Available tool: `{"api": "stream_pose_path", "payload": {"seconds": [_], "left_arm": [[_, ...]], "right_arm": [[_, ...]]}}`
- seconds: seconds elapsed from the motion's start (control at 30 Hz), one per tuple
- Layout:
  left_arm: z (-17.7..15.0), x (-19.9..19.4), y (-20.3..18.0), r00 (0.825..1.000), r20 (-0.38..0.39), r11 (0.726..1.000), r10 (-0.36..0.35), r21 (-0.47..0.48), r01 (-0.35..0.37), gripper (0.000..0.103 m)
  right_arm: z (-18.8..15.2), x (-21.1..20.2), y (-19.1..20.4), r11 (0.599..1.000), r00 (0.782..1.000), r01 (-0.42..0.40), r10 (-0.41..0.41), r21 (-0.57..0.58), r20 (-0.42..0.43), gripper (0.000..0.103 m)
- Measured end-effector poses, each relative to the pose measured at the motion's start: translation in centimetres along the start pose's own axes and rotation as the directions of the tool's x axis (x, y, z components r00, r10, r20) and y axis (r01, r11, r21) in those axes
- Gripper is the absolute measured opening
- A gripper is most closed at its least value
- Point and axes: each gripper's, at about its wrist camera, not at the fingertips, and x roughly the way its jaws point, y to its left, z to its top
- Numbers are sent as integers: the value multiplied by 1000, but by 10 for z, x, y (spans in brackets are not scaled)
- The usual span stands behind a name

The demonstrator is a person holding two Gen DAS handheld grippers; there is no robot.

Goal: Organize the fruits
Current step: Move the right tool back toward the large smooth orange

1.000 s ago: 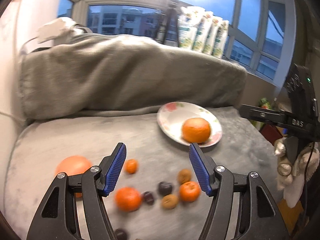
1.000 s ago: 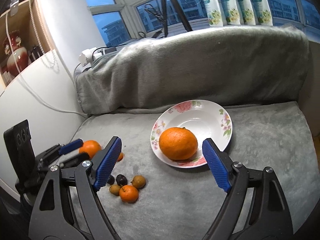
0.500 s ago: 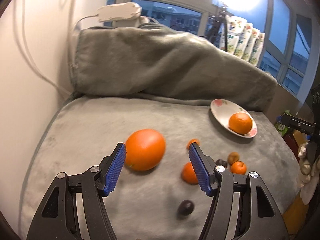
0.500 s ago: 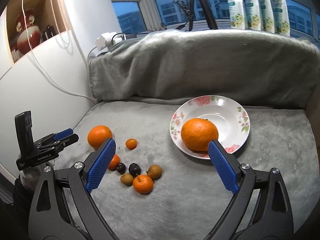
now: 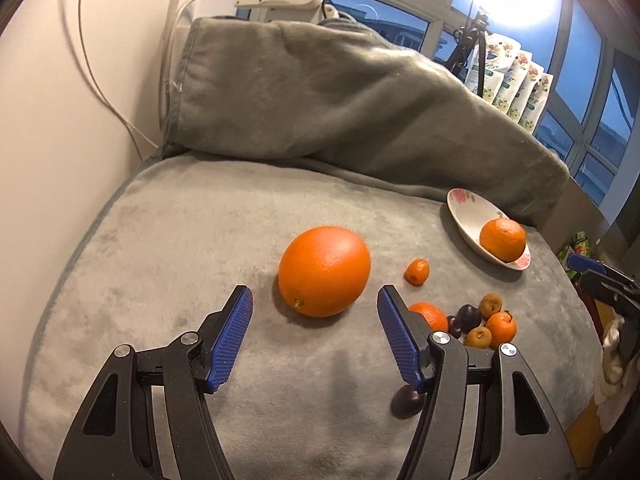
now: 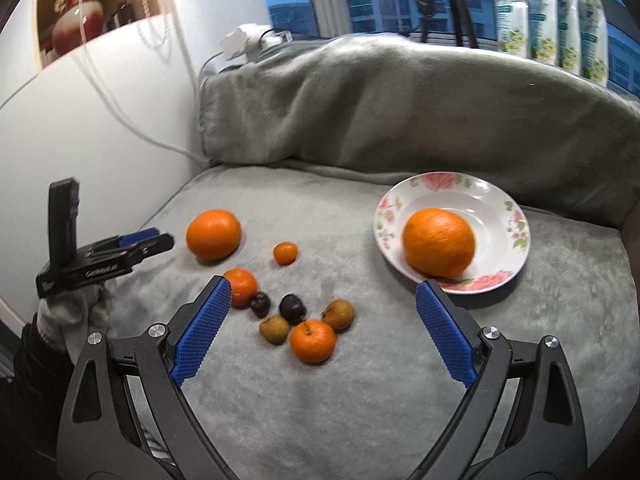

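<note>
While the big loose orange (image 5: pixel 324 271) sits on the grey blanket (image 5: pixel 200 248) just ahead of the left gripper (image 5: pixel 314 336), that tool's blue pads stand wide apart with nothing between them, the gap already a little wider than the fruit. It seems lined up that way so the jaws can slide past the orange's sides and close on its widest part. In the right wrist view the same orange (image 6: pixel 214 234) lies at the far left of the scattered fruit, with the left gripper (image 6: pixel 152 240) pointing at it from the left edge, near but not touching.

The right gripper (image 6: pixel 324 348) is also empty, its jaws spread very wide. It hovers over the near cluster: a mandarin (image 6: pixel 312 340), two brownish fruits (image 6: pixel 338 314), two dark plums (image 6: pixel 292 308) and another mandarin (image 6: pixel 240 286) partly behind the left pad. A tiny orange fruit (image 6: pixel 285 253) lies apart, farther back.

To the right, the flowered plate (image 6: pixel 508 216) rests flat on the blanket and already holds one large orange (image 6: pixel 438 242) near its front rim. That suggests the plate is the collecting place, with most of the fruit yet to go. On the soft, slightly domed blanket, round fruit could roll if nudged.
</note>
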Motion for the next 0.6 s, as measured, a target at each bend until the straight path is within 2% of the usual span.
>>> {"api": "stream_pose_path", "payload": {"seconds": [0.27, 0.43, 0.6], "left_arm": [[-6, 9, 9, 1000, -22, 1000, -13, -17, 13, 65], [-7, 15, 13, 999, -40, 1000, -22, -19, 21, 65], [-5, 20, 12, 998, -49, 999, -43, -6, 43, 65]], "right_arm": [[9, 25, 26, 997, 998, -35, 31, -73, -57, 96], [21, 49, 36, 994, 993, -70, 61, -84, -102, 96], [39, 82, 46, 990, 978, -128, 117, -54, -171, 96]]}}
